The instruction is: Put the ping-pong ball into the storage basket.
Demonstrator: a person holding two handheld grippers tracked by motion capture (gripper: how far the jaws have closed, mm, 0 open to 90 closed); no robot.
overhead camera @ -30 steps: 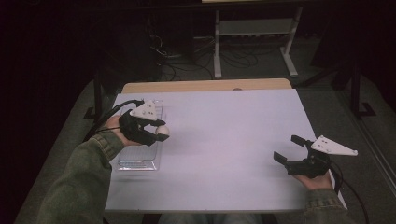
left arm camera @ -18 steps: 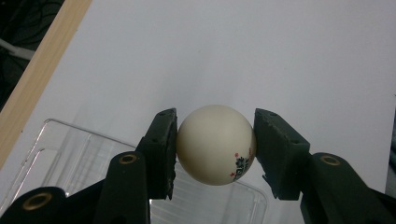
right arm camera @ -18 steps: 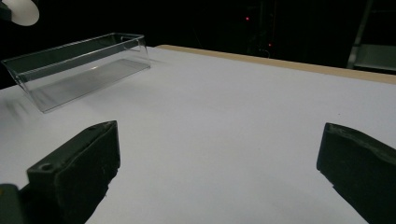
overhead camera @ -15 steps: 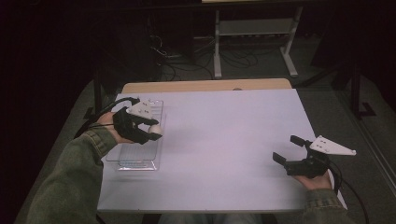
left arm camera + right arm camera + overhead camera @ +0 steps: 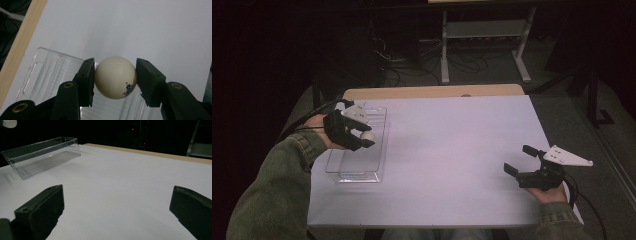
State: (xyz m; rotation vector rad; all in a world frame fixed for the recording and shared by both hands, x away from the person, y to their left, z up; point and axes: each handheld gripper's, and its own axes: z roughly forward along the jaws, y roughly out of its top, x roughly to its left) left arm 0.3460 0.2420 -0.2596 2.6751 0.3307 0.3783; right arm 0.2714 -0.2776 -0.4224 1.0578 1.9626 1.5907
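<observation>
Left tongs [image 5: 115, 81]: clamped on white ball [image 5: 115, 77], above clear tray [image 5: 357, 150]. Right tongs [image 5: 521, 161]: spread wide, well apart from tray.

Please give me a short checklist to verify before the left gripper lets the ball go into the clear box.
1. Left gripper jaws hold the cream-white ping-pong ball on both sides: ok.
2. Ball above the clear rectangular plastic box: ok.
3. Box upright, opening upward, on the white table: ok.
4. Box interior free of other things: ok.
5. Right gripper open, well away from the box: ok.
6. Height of ball above box floor: cannot tell.
</observation>
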